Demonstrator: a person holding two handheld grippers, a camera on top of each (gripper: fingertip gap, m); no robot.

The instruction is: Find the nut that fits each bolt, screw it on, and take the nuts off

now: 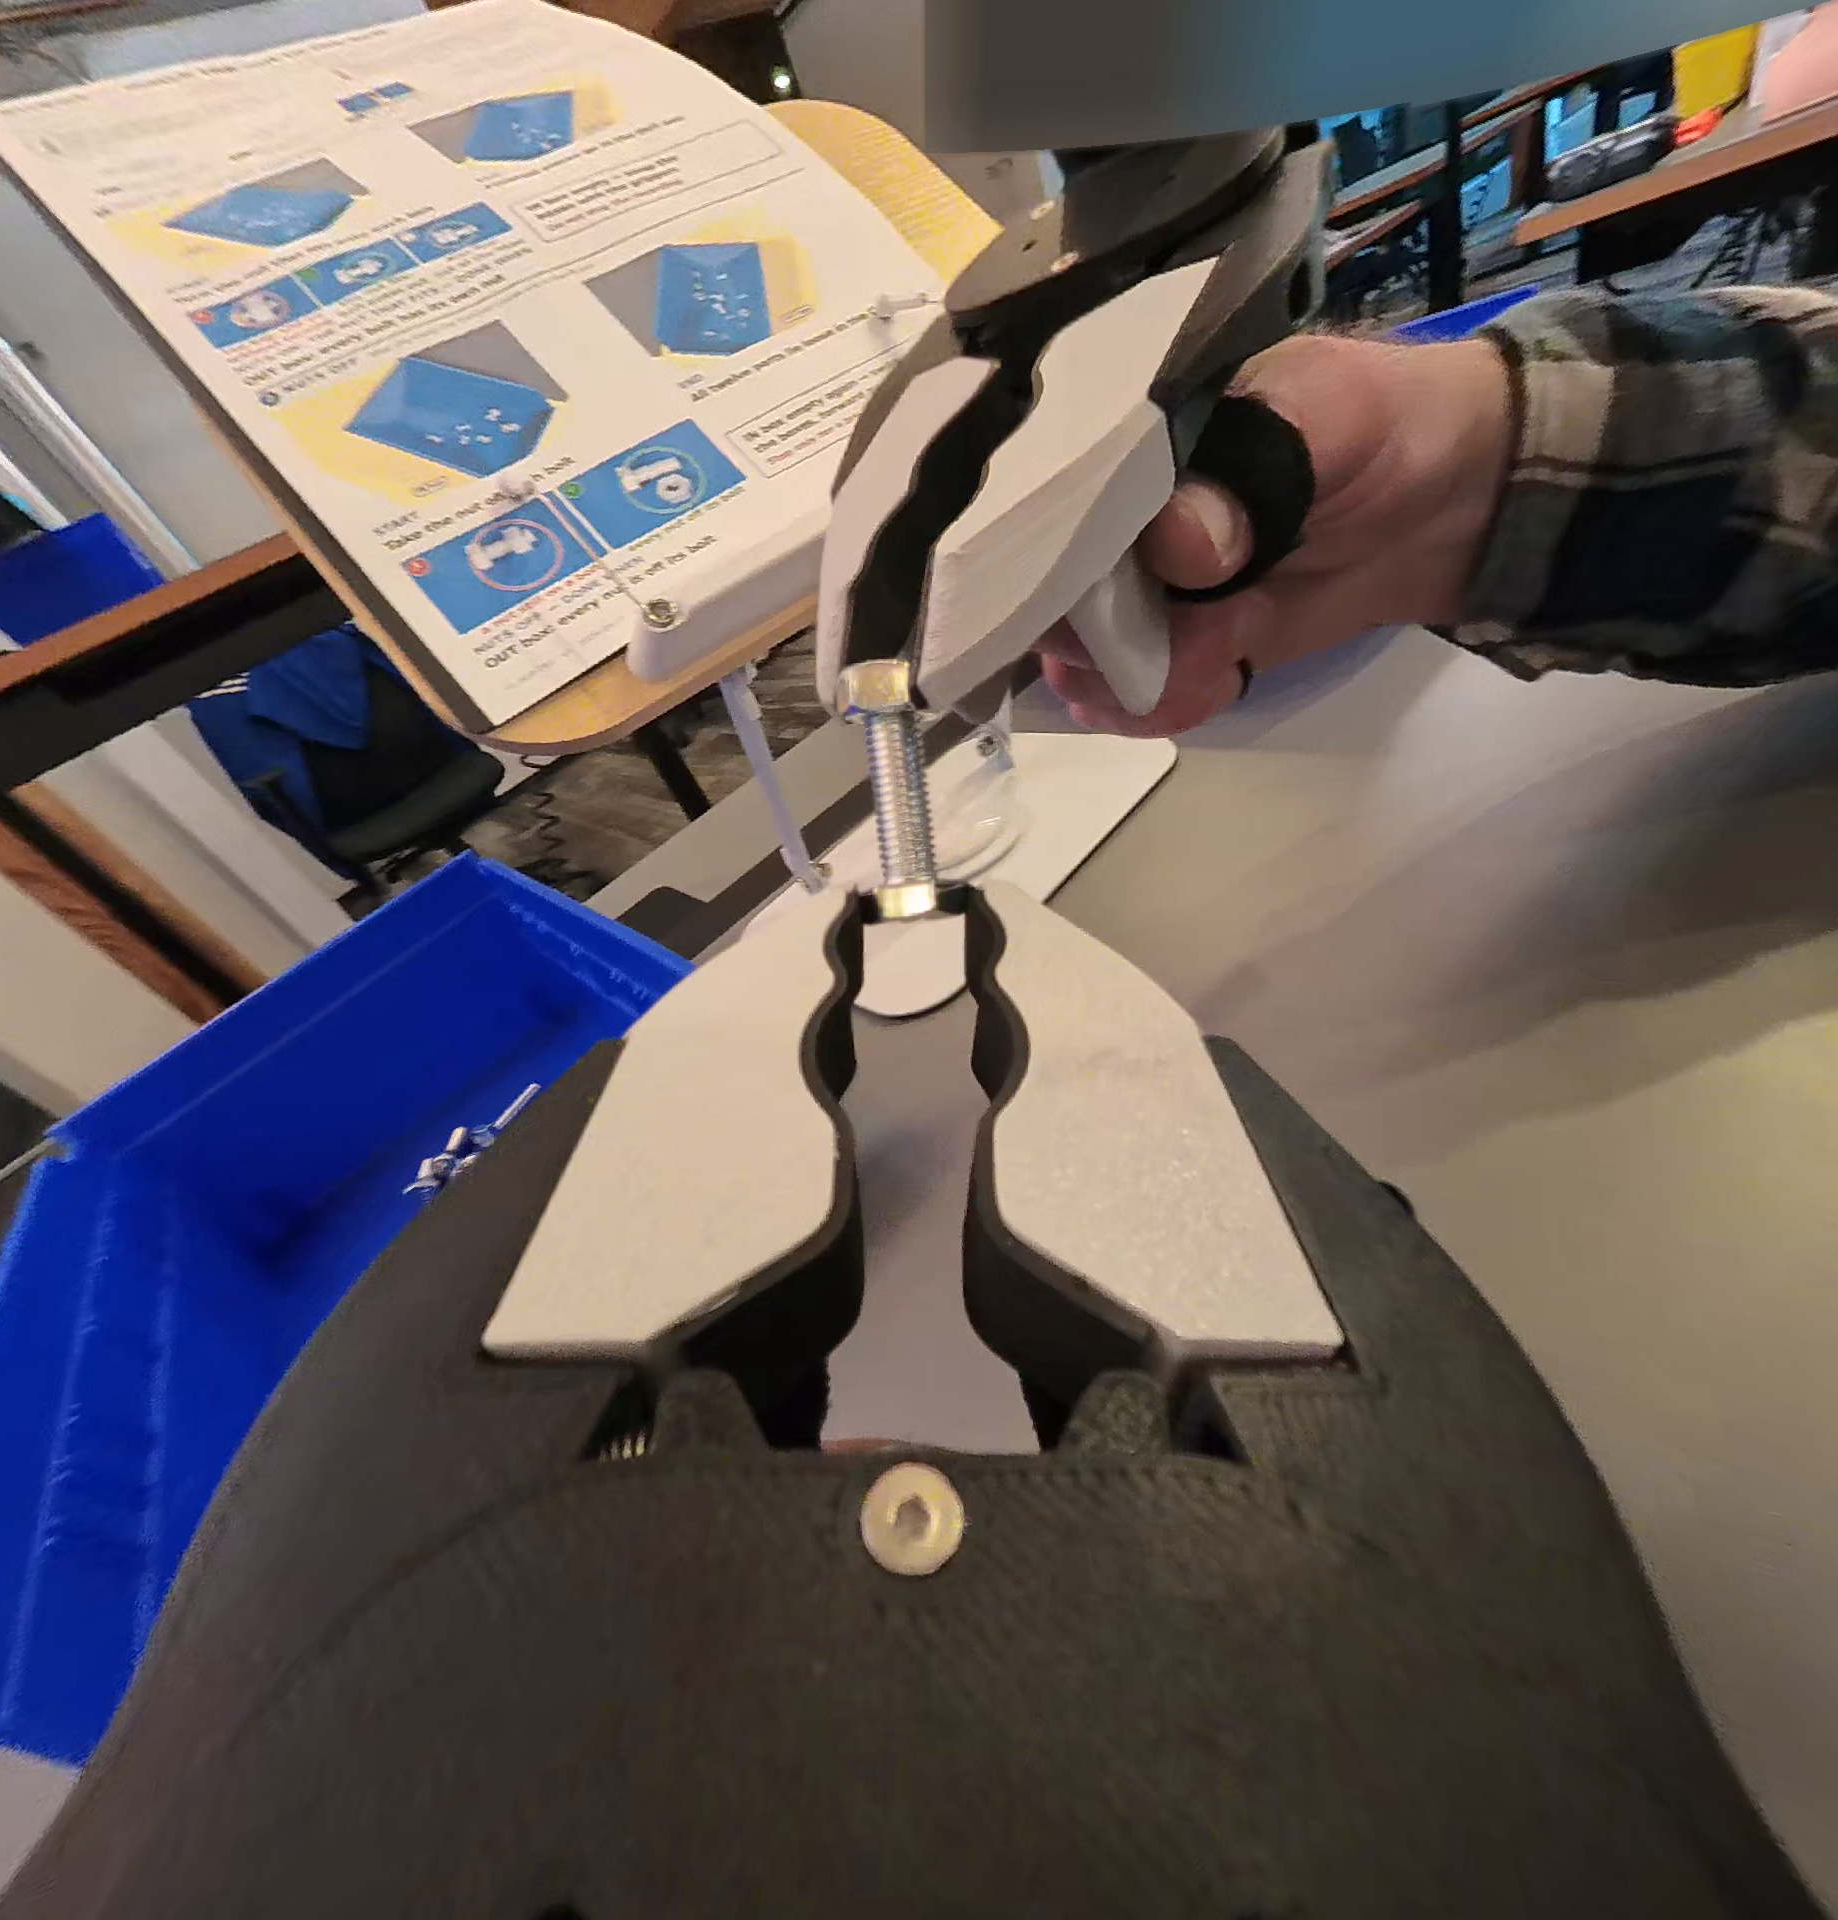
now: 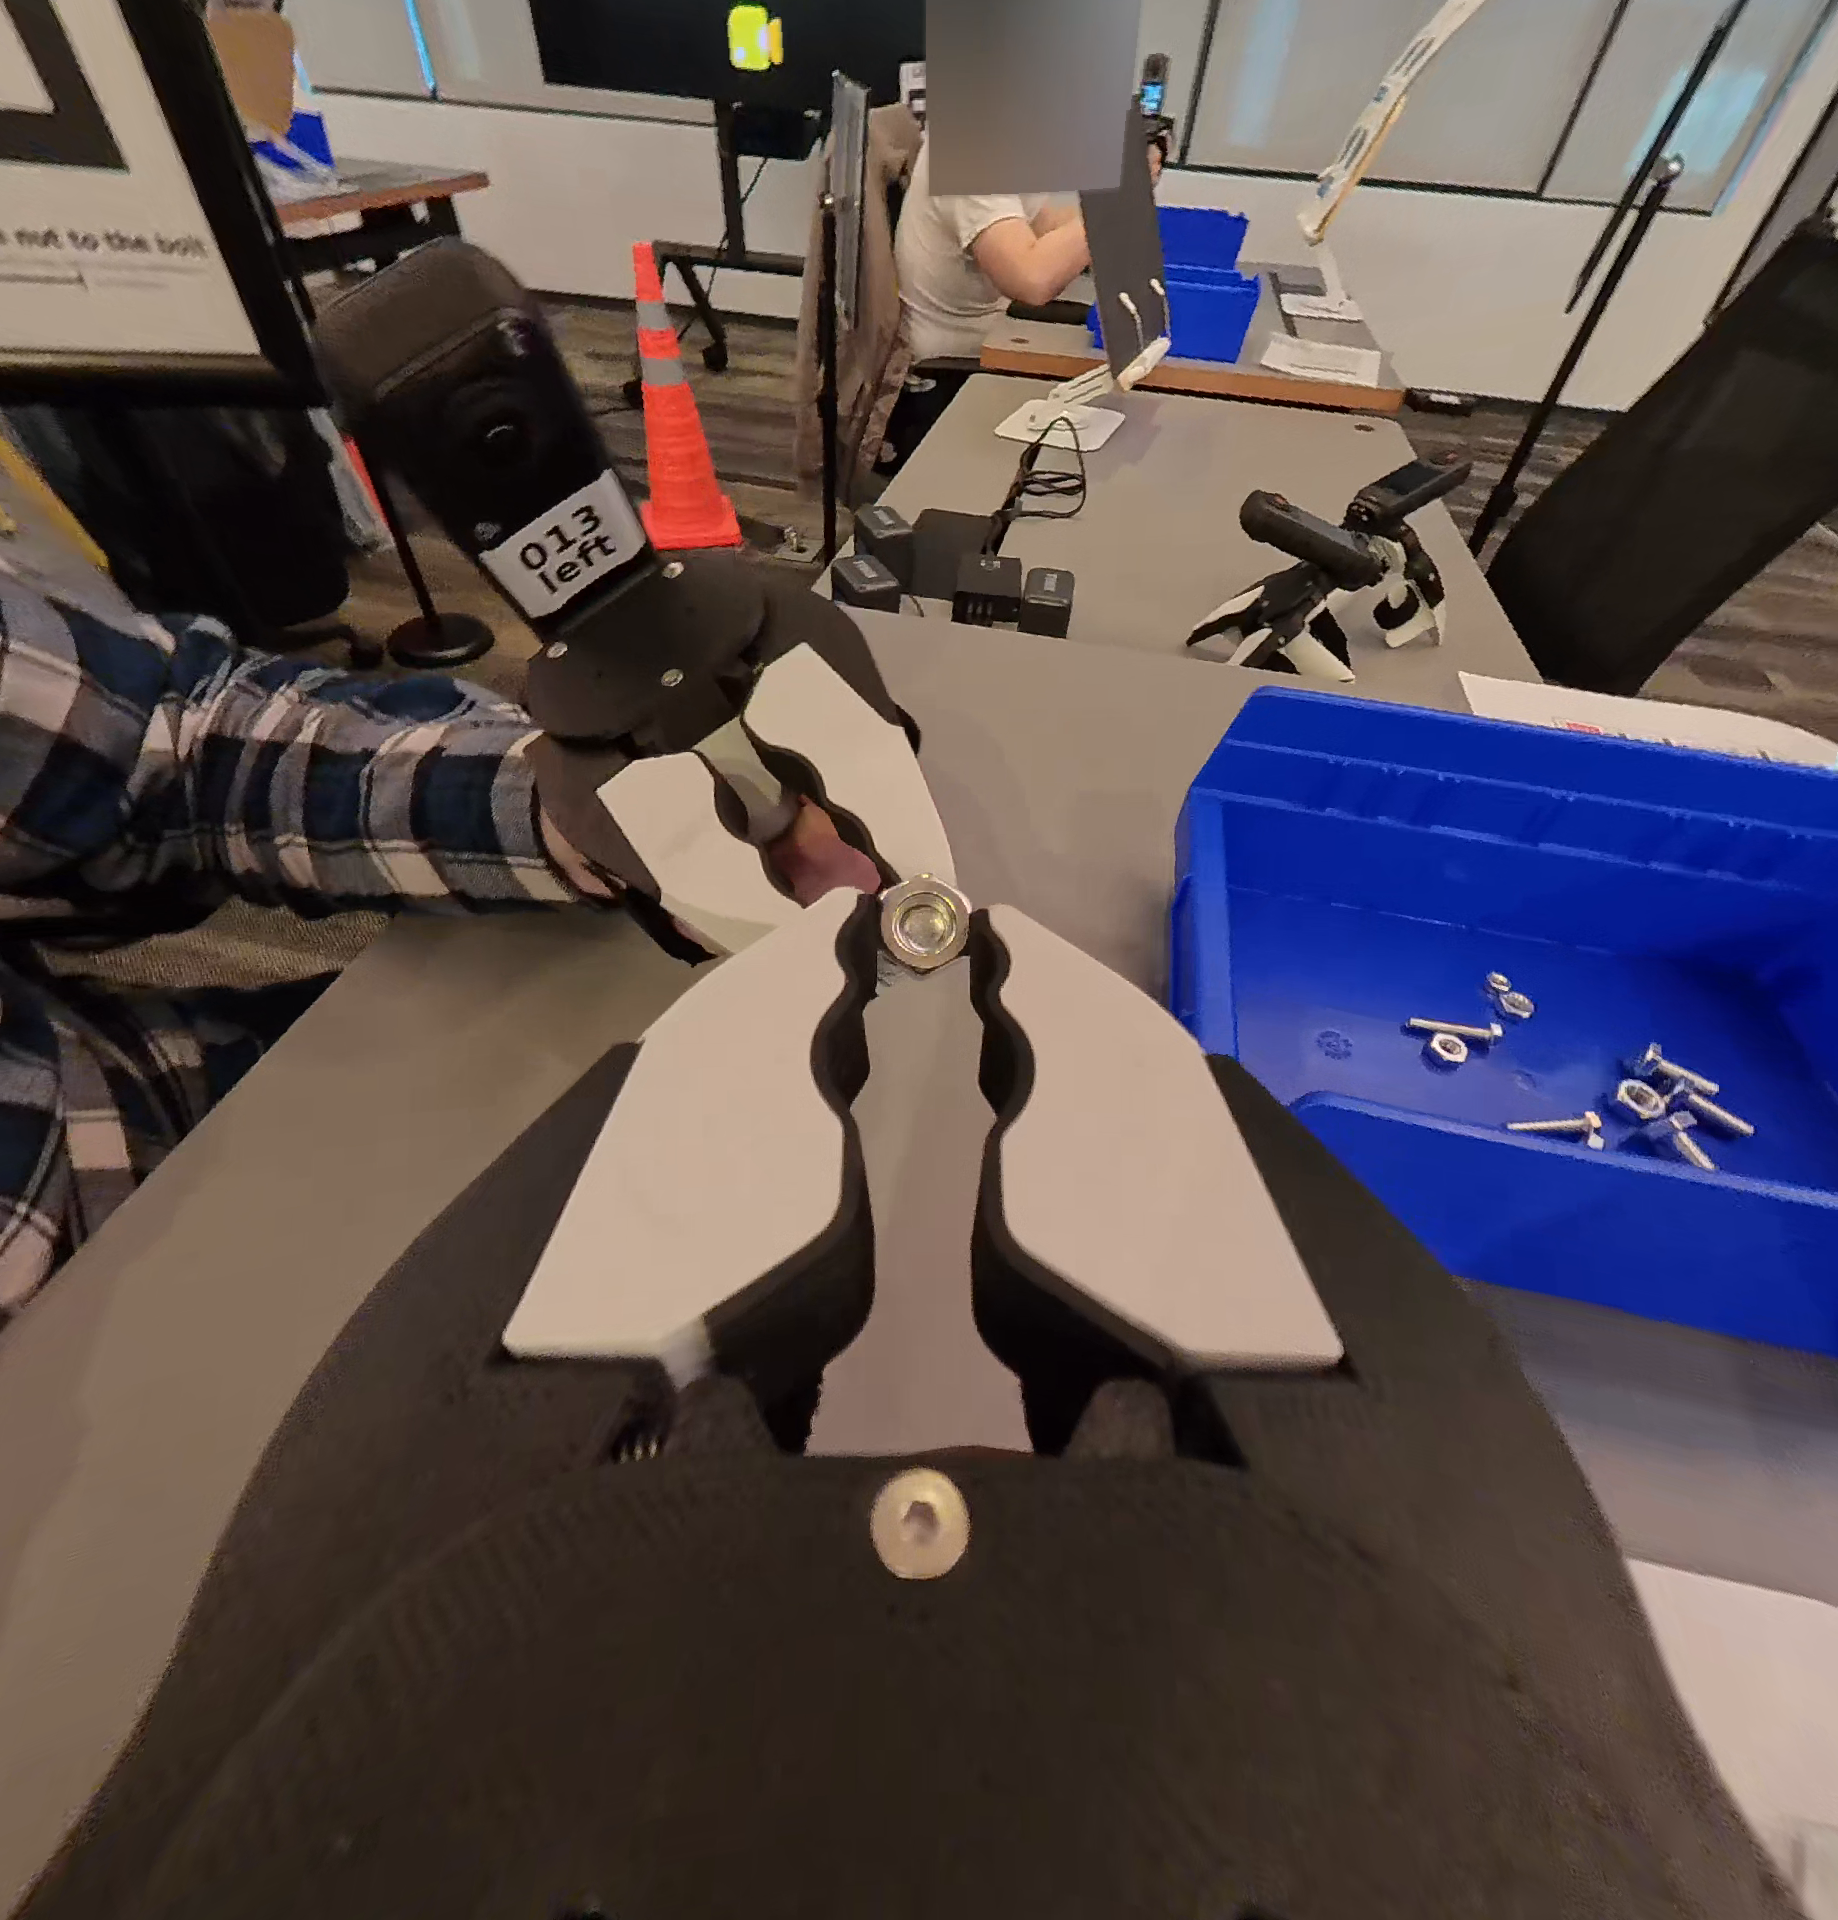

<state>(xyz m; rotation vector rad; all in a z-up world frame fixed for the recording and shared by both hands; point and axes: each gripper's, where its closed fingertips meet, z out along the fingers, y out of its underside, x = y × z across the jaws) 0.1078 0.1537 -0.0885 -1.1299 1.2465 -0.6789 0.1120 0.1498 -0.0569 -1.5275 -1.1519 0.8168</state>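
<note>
Both grippers meet over the grey table (image 2: 1050, 790), joined by one bolt (image 1: 899, 800).

- Right gripper (image 1: 879, 686): clenched on the bolt's hex head, shank pointing down toward the left gripper.
- Left gripper (image 1: 910, 902): fingertips pinch the nut (image 1: 907, 900), which sits at the bolt's threaded tip. From the right wrist view the nut (image 2: 923, 925) shows end-on, bolt end visible in its bore.
- Blue bin (image 2: 1517, 935) just beside the work holds the remaining loose bolts and nuts (image 2: 1621, 1091).

Risks (judgement only):
- The nut is held only at the very fingertips; a twist off-axis could pop it out.
- If bolt and nut axes tilt apart, threads could cross and jam.
- How many threads are engaged, I cannot tell.
</note>
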